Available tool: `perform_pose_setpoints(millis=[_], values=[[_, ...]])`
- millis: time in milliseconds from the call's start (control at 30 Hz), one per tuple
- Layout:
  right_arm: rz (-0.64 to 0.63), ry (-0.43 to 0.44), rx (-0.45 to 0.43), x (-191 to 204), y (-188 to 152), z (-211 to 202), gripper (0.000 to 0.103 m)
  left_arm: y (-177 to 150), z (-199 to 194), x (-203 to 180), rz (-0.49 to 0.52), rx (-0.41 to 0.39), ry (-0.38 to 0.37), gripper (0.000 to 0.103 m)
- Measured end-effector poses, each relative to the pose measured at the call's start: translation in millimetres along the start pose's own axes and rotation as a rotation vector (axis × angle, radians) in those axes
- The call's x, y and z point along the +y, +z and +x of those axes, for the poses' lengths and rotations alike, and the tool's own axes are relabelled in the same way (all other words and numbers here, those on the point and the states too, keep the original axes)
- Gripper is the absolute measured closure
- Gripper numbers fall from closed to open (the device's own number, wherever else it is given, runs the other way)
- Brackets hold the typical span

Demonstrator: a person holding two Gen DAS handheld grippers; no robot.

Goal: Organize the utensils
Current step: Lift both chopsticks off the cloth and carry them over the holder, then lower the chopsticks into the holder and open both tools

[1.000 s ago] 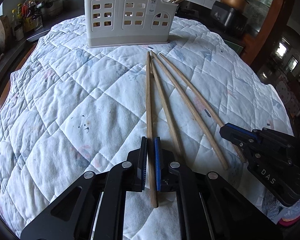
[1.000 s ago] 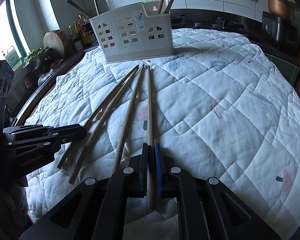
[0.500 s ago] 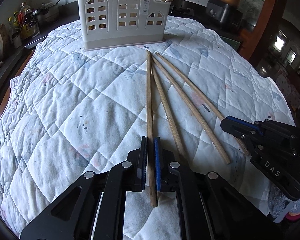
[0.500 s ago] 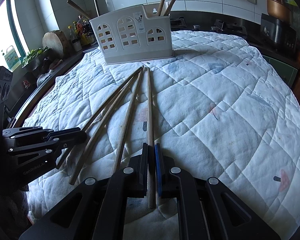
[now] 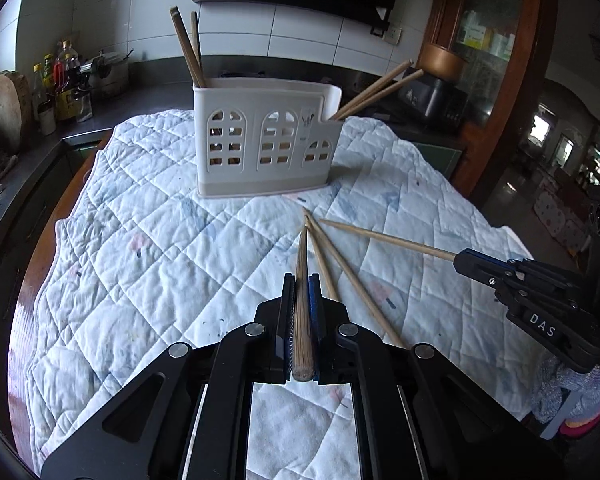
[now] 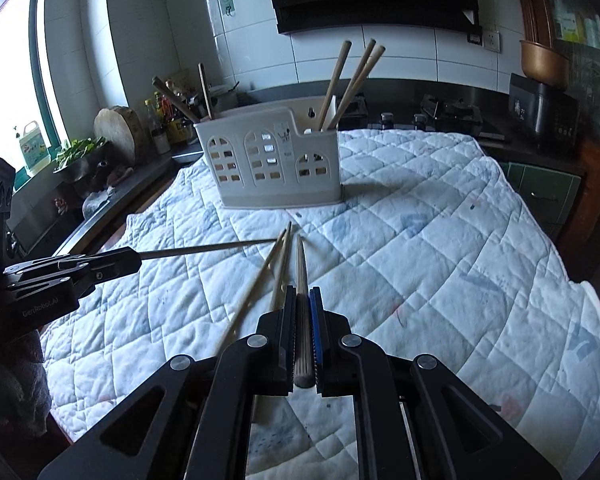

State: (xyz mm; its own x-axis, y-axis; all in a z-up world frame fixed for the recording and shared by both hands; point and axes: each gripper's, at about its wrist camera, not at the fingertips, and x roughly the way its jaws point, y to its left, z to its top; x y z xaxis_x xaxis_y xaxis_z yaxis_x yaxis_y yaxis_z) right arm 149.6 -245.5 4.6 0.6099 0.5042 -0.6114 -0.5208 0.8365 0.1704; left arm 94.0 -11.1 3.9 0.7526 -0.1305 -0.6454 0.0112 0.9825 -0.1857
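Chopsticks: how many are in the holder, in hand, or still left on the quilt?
Done: the holder has about five sticks standing in it. In hand: the left gripper is clamped on one chopstick, the right gripper on another. Left: two loose chopsticks on the quilt.

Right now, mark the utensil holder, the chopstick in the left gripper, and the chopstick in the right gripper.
utensil holder [image 5: 260,168], left wrist view, on its front wall.
left gripper's chopstick [image 5: 302,280], left wrist view, on its shaft ahead of the jaws.
right gripper's chopstick [image 6: 301,268], right wrist view, on its shaft ahead of the jaws.
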Motion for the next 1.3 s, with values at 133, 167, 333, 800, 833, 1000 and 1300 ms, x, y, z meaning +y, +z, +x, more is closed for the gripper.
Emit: perform_pose_setpoints(millis=[133,167,333,800,833,1000,1300], values=[[-0.015,0.0,-0.028,5.1,21.7,-5.1,0.096,12.9,-5.8,2.6,0.021,-0.03,-0.01,0.098],[-0.021,-0.001,-0.029,6.3,26.8,-5.0,0.096,16.0,-6.2,3.9,0.024,-0.033,-0.009,0.098],[-0.07,-0.013,-0.028,10.8,57.9,-3.0,0.096,36.0,-13.7,10.6,0.032,-0.059,-0.03,0.098],[-0.188,-0.033,-0.058,24.9,164.1,-25.2,0.096,110.7,-16.0,27.1,0.059,-0.084,-0.051,0.098],[-0.189,-0.039,-0.057,24.8,169.4,-25.9,0.096,116.8,-17.6,27.5,0.061,-0.093,-0.049,0.098],[-0.18,-0.051,-0.021,17.4,194.2,-19.3,0.096,150.2,-34.8,22.8,0.09,-0.165,-0.037,0.098],[-0.187,-0.049,0.08,16.1,218.6,12.2,0.096,210.6,-56.9,25.9,0.093,-0.303,0.053,0.098]])
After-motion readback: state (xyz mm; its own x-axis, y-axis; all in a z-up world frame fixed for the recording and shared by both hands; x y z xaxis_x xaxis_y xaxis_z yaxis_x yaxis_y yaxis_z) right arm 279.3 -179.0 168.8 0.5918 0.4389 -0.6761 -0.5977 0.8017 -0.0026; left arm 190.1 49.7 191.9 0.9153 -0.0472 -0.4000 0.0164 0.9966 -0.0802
